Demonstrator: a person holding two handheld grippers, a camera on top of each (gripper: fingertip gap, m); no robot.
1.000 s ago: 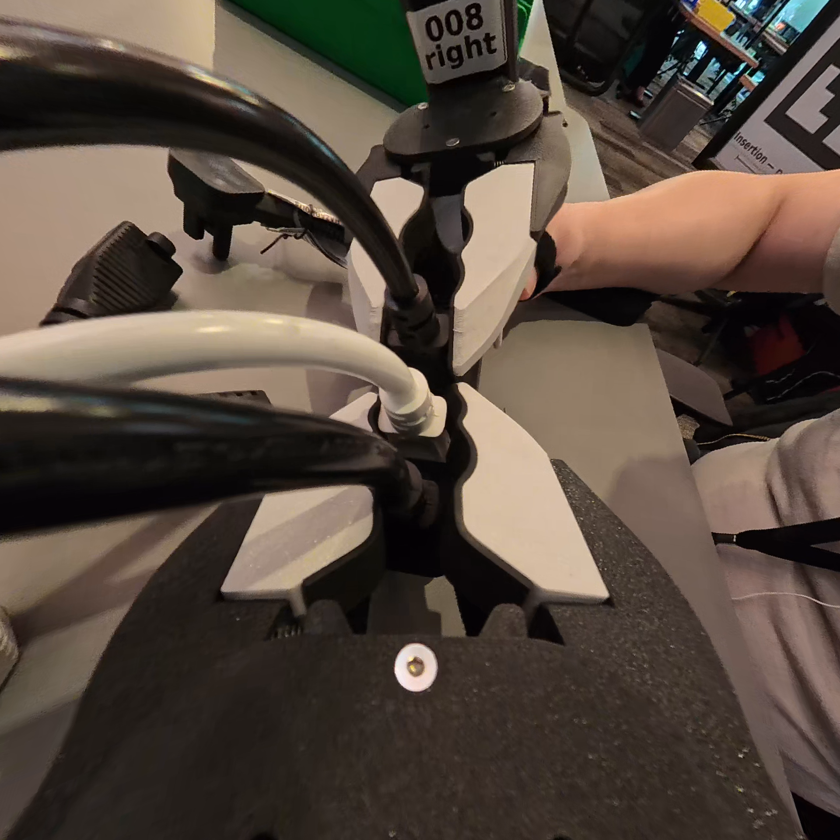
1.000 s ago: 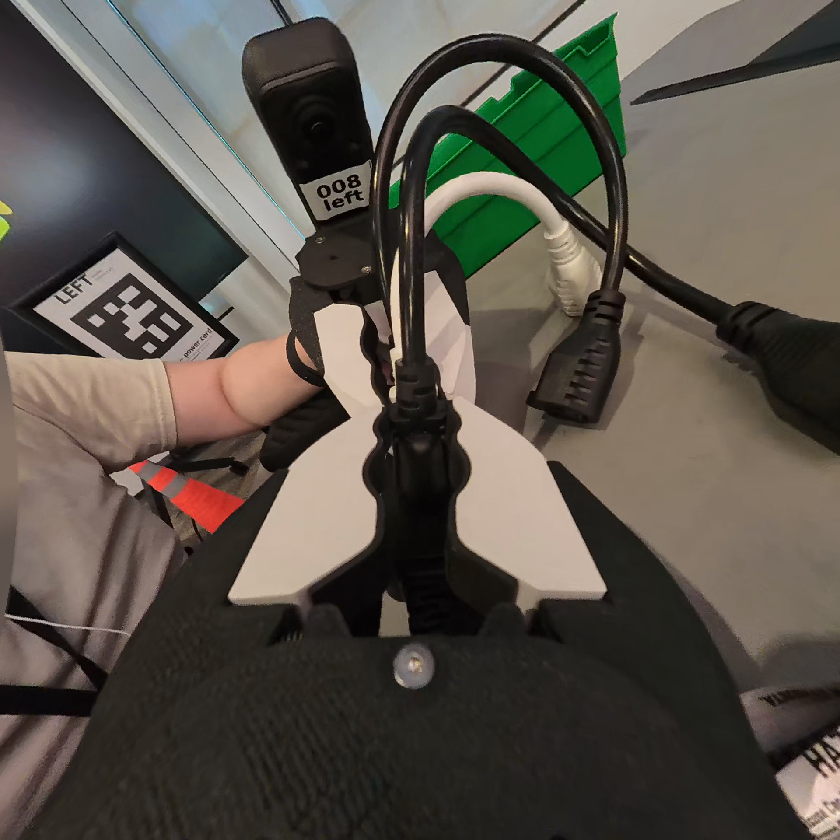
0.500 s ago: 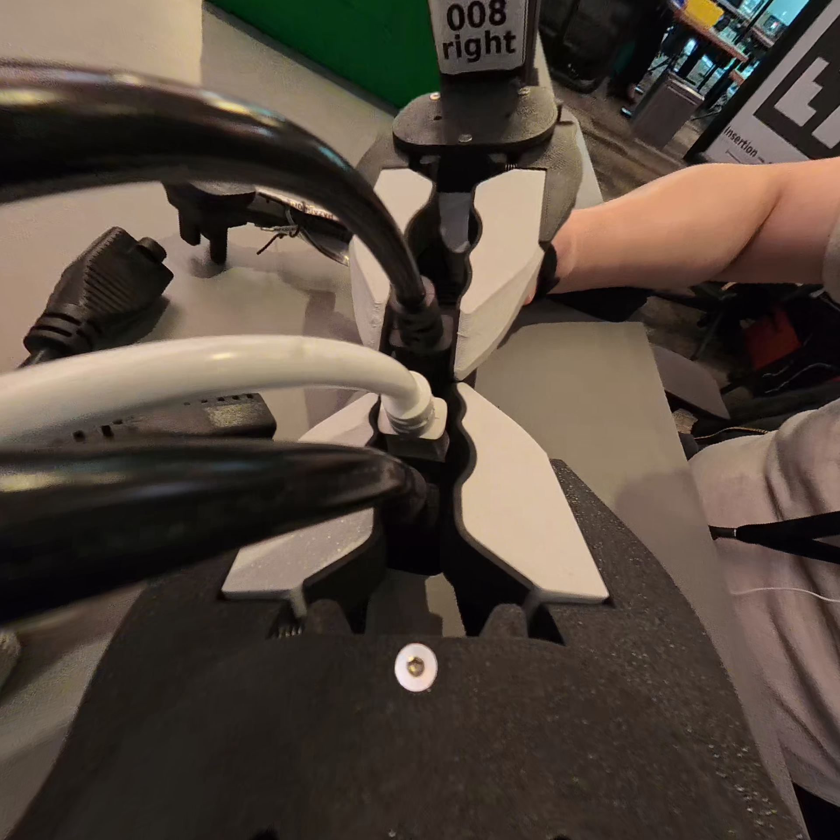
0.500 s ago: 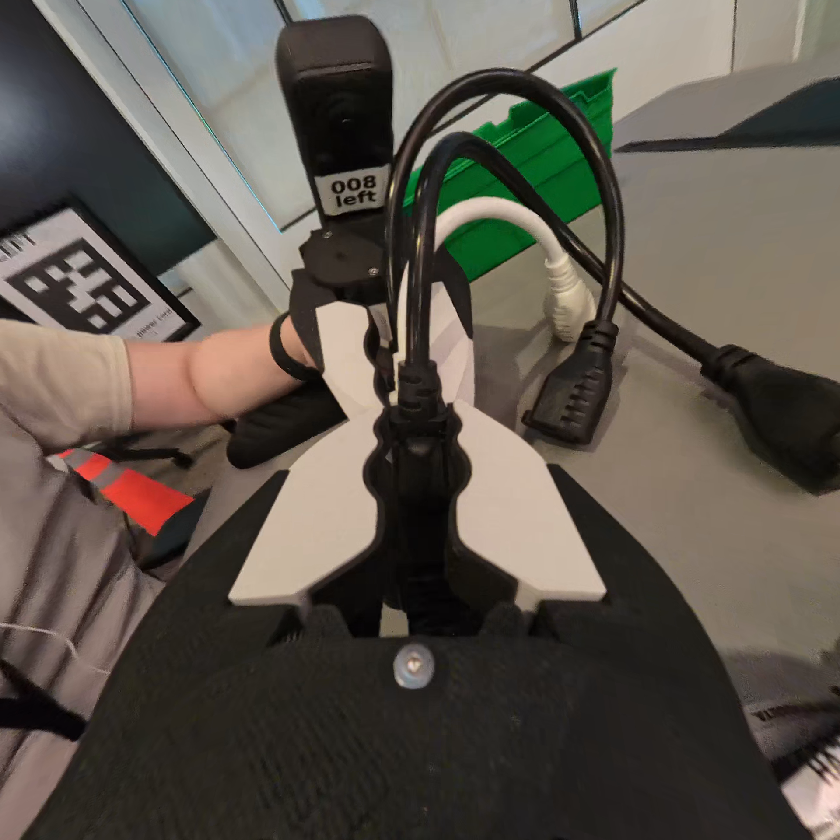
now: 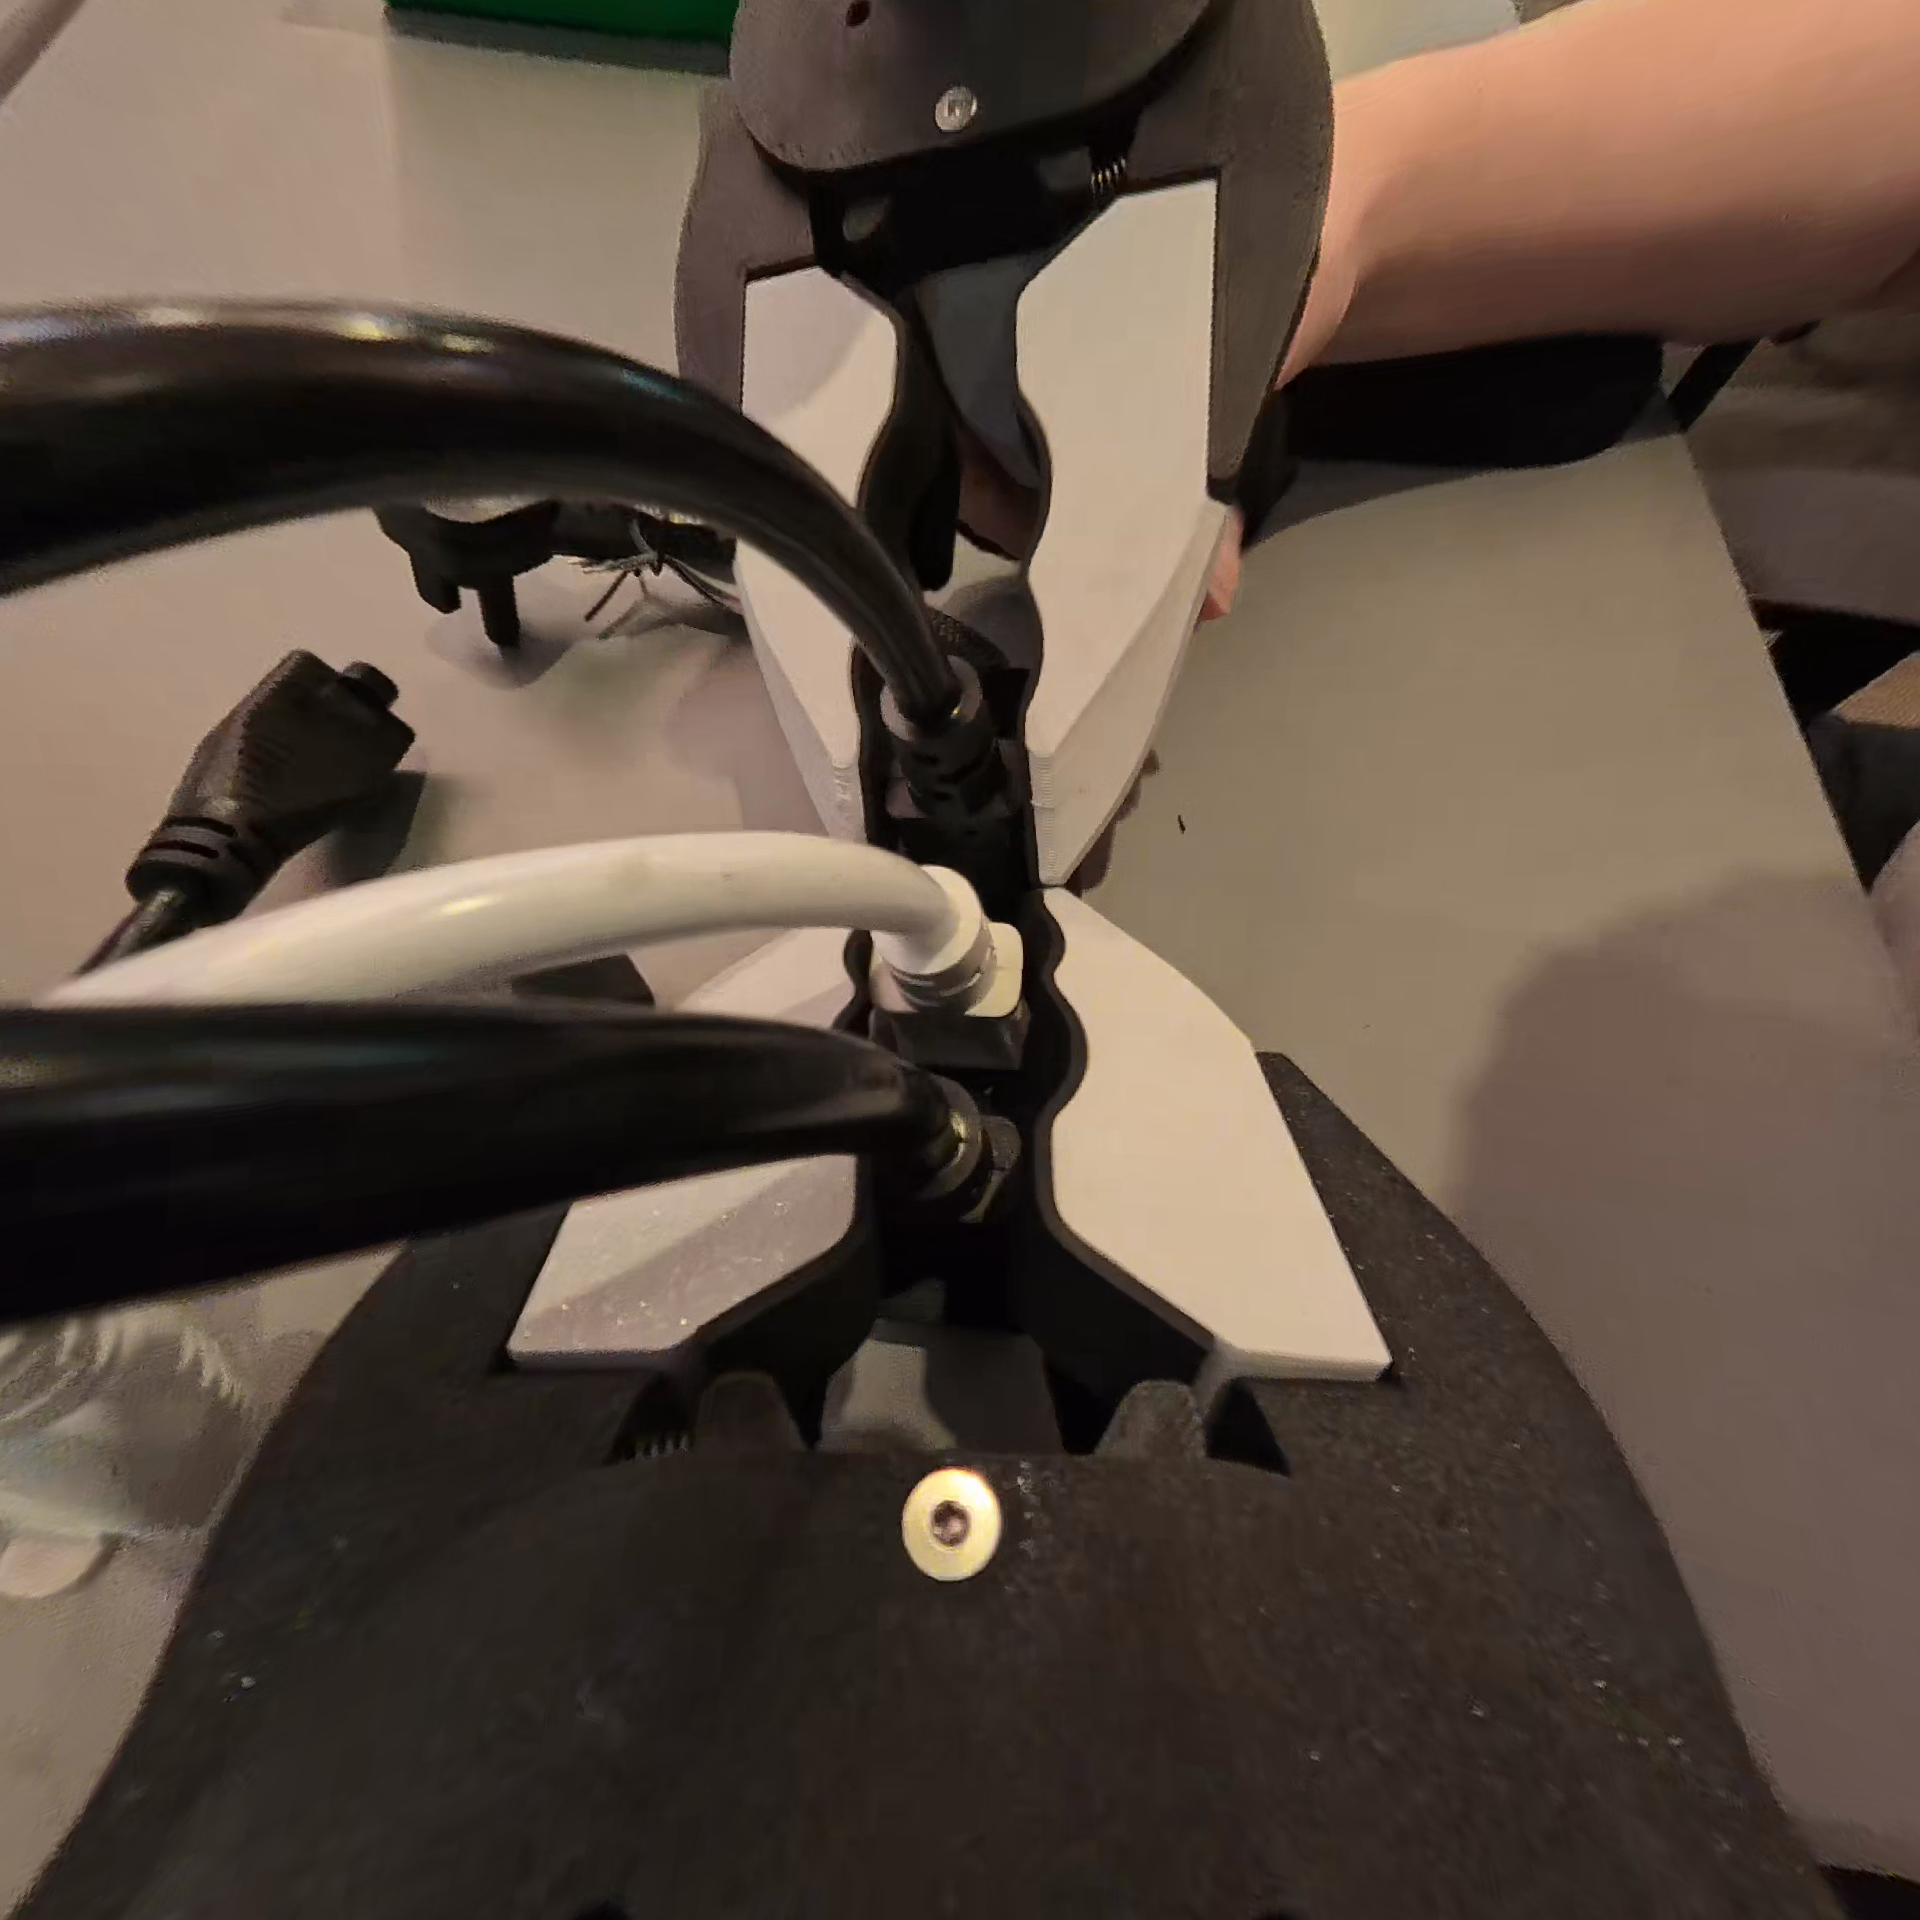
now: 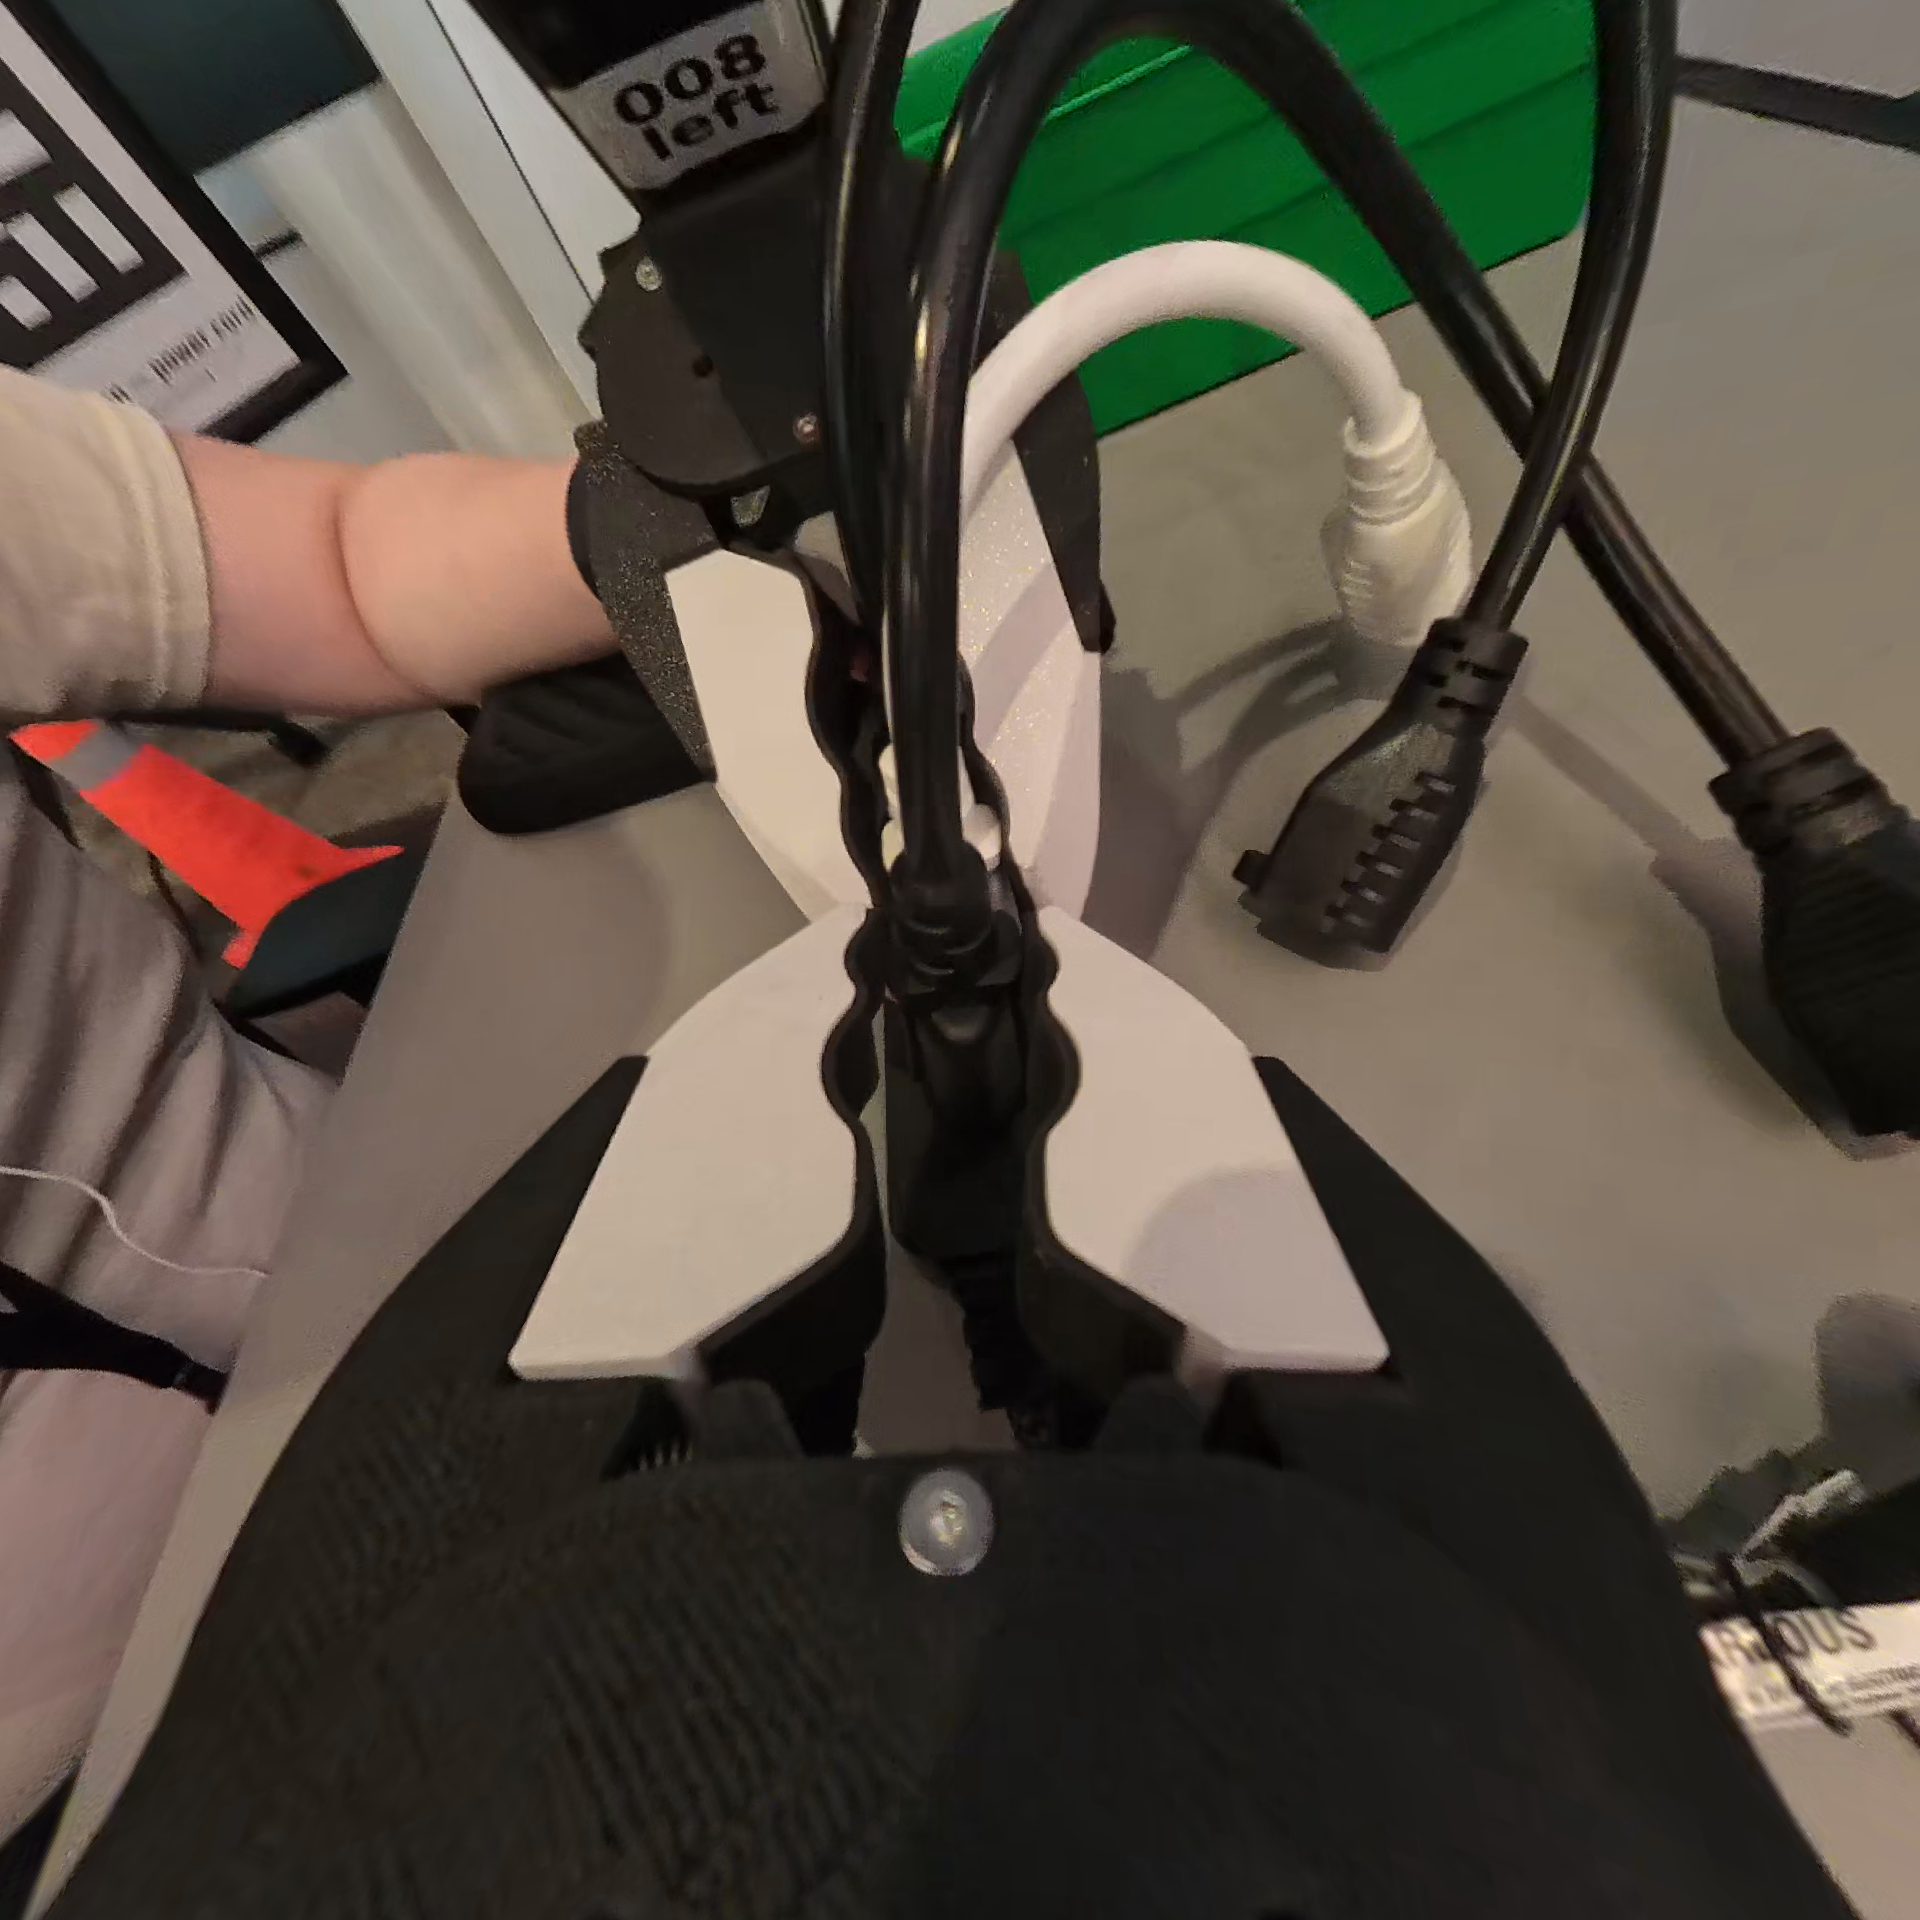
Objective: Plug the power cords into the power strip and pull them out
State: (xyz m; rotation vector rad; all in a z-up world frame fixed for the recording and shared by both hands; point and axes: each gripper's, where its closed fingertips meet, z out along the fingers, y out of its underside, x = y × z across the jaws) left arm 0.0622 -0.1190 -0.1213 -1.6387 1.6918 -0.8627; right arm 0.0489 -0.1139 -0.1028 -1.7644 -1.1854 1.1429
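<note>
Two grippers meet tip to tip above a grey table (image 5: 1455,831). The left gripper (image 5: 951,997) clamps the power strip (image 5: 951,1039) between its fingers, long axis running along them. The right gripper (image 6: 951,935) pinches a black plug (image 6: 951,1091), whose cord (image 6: 914,416) arches upward ahead of the fingertips.

Black and white cords on grey

Two black cords (image 5: 416,416), one white cord (image 5: 582,904) (glossy), a green bin (image 6: 1195,177), grey table (image 5: 1455,831).
</note>
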